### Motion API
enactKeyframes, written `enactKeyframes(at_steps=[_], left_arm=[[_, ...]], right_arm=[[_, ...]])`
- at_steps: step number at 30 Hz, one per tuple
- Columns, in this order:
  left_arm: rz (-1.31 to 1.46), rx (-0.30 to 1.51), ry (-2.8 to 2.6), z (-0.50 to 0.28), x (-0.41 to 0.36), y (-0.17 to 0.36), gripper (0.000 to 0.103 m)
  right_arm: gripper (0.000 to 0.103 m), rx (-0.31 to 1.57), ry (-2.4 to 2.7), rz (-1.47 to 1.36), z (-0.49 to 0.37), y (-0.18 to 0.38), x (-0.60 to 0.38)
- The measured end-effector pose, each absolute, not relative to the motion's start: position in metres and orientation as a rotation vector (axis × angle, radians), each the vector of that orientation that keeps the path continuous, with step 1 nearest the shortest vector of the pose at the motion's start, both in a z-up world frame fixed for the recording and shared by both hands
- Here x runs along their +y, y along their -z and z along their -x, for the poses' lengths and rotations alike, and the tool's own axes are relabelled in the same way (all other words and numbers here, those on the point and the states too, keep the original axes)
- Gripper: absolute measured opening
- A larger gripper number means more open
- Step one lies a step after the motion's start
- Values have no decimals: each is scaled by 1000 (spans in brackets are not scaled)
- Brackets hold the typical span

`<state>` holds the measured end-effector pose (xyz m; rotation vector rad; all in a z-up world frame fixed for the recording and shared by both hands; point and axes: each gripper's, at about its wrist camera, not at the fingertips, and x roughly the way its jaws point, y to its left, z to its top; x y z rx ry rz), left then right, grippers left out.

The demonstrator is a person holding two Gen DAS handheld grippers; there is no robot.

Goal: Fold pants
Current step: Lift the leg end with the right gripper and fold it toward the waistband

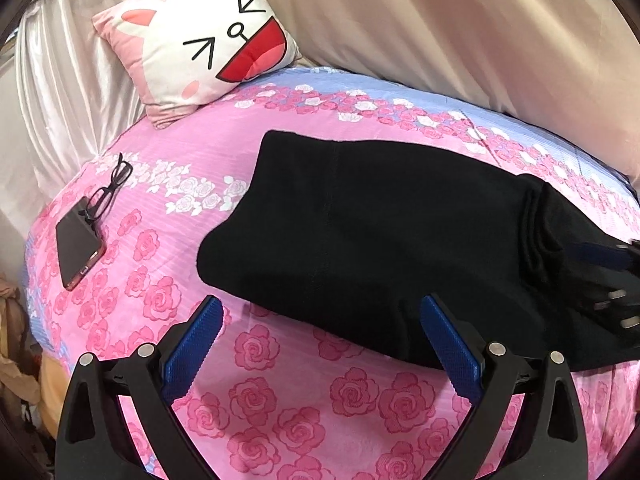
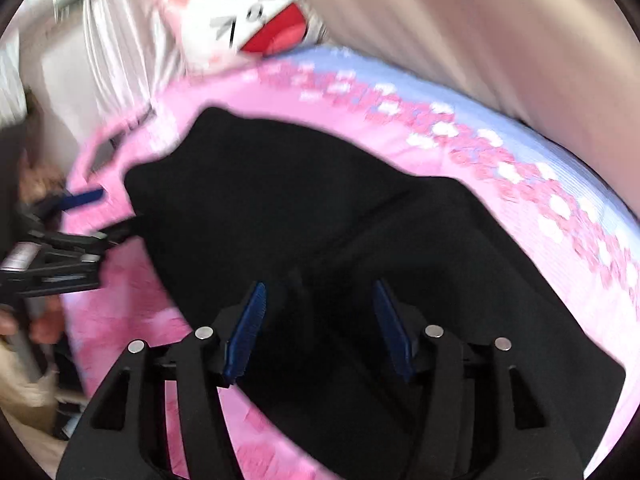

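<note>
The black pants (image 1: 360,232) are lying folded into a thick block in the middle of the bed (image 1: 280,400), on its pink rose-print cover. Taking the pants as the landmark: a cat-face pillow (image 1: 200,44) is leaning at the head of the bed beyond their far left corner, and a phone (image 1: 78,244) with glasses (image 1: 108,188) resting partly on it is lying well apart to their left. A pale quilt (image 1: 460,28) is bunched beyond their far edge.

The left tool (image 1: 318,344) is hovering at the near edge of the pants with its blue pads spread apart and nothing between them; the right-hand pad is sitting just over the cloth, the other over bare cover. The right tool (image 2: 318,328) is hanging over the right end of the pants, where the stacked layers are showing, its pads also apart and gripping nothing. The right wrist view is blurred, so whether a pad is touching the cloth cannot be told.

Judging by the layers already stacked, the folding is looking far along, with the main folds made; the step in hand seems to be either a last fold or a tidy-up. If one more fold is wanted, the next move is calling for both tools to close on the same end, pinching all layers together, then carrying that end over the block toward the other end without letting the inner layers slide. Thick cloth may be slipping from a shallow pinch, so a deep bite is advisable.
</note>
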<state>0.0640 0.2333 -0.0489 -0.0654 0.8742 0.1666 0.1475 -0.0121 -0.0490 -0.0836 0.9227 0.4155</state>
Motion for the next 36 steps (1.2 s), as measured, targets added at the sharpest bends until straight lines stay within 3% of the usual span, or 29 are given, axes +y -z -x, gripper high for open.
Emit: enactKeyframes(at_steps=[1,4,13,19,24,27,29,30,33,36], left_arm=[[63,872,-169,-64,233,48,98],[70,877,-172,-68,230,49,98],[63,887,-191,-65,223,46,98],[68,900,-223,-65,235,49,98],[82,889,-222,-65,237,46,98],[72,891,-232,-63,239,48,98],[78,899,-237,-65,242,51,98],[86,903,-240,-66,243,53,98],[111,912,-249,-66,248,56,98],[112,910,-263,-62,255,56,98]], right_arm=[[41,915,-381,68,-145,43,-24],[37,927,-202,83,-157,41,-57],[37,994,-234,161,-207,82,-12],[32,976,-210,249,-202,83,5],[32,949,-262,148,-185,68,-8],[46,939,-302,169,-165,63,-1],[62,931,-319,217,-159,63,10],[62,928,-328,262,-158,66,18],[57,915,-297,340,-165,77,31],[44,944,-315,307,-175,88,31]])
